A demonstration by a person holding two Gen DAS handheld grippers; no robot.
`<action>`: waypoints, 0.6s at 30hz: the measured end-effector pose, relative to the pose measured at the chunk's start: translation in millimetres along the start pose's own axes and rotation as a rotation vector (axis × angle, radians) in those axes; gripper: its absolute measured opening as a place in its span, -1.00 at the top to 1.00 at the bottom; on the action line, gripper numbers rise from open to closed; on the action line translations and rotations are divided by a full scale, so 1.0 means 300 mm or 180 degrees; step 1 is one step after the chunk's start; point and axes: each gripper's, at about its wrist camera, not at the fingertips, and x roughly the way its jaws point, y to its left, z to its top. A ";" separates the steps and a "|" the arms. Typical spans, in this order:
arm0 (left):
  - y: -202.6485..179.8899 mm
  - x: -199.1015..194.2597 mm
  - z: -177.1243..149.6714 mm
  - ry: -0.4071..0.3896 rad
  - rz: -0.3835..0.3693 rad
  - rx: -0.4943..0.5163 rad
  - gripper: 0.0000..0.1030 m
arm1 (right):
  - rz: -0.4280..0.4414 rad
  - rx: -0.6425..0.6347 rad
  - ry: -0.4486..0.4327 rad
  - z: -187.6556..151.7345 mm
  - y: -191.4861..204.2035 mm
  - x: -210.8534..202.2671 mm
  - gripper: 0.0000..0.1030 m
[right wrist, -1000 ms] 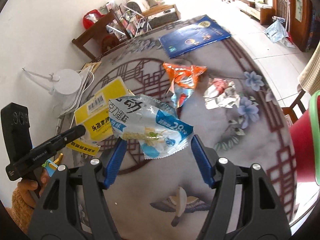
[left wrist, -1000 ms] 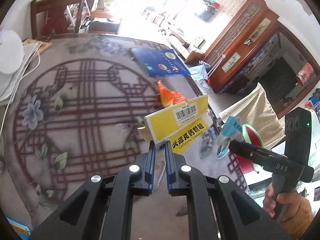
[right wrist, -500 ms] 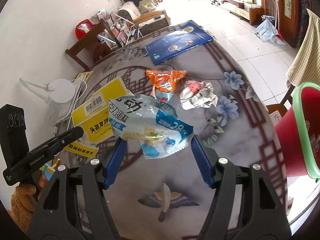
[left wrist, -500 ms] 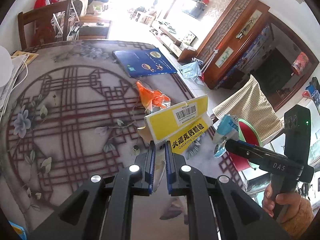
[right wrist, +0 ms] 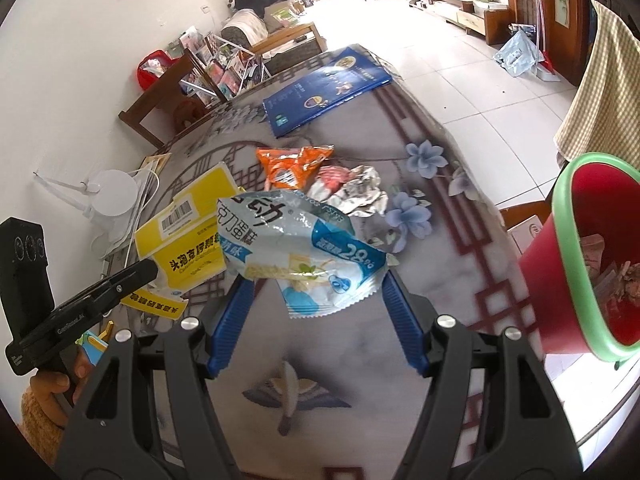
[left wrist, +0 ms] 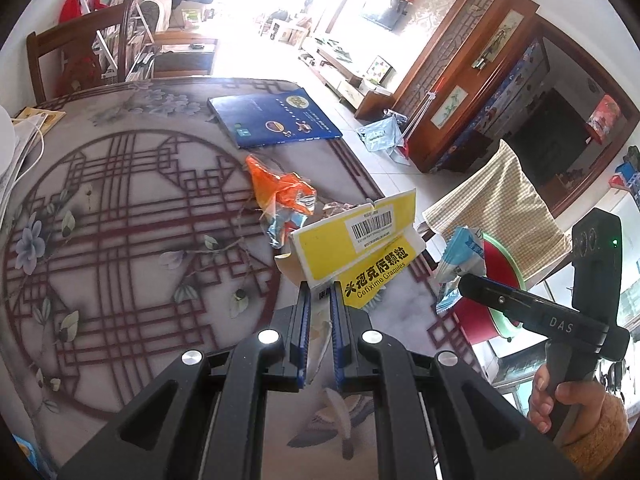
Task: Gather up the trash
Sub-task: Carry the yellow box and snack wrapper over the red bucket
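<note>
My left gripper (left wrist: pixel 319 292) is shut on a flattened yellow medicine box (left wrist: pixel 352 240), held above the patterned table; the same box (right wrist: pixel 188 236) shows at the left of the right wrist view. My right gripper (right wrist: pixel 314 276) is shut on a blue and white snack bag (right wrist: pixel 304 248), its pads pressing the bag's two sides. A red bin with a green rim (right wrist: pixel 584 256) stands off the table's right edge, with scraps inside it. An orange wrapper (right wrist: pixel 296 162) and a crumpled silver wrapper (right wrist: pixel 356 190) lie on the table beyond the bag.
A blue book (left wrist: pixel 276 120) lies at the table's far side. A white fan base (right wrist: pixel 112 192) and papers sit at the left edge. A wooden chair (left wrist: pixel 76 60) stands behind the table. A checked cloth (left wrist: pixel 504 200) hangs beside the bin.
Both grippers have carried their loads to the right, toward the table edge. The red bin has come further into the right wrist view, and its inside now shows.
</note>
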 end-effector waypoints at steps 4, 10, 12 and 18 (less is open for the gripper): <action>-0.051 0.013 0.003 -0.0025 0.0049 -0.0023 0.87 | 0.0035 -0.0029 0.0017 0.027 -0.053 -0.013 -0.26; -0.123 0.048 0.010 -0.0054 0.0086 -0.0066 0.87 | 0.0072 -0.0096 0.0015 0.065 -0.119 -0.043 -0.26; -0.151 0.063 0.010 -0.0057 0.0084 -0.0066 0.87 | 0.0076 -0.0105 0.0007 0.075 -0.145 -0.056 -0.26; -0.244 0.098 0.011 -0.0027 0.0097 0.0003 0.87 | 0.0091 -0.0057 -0.0009 0.090 -0.238 -0.088 -0.26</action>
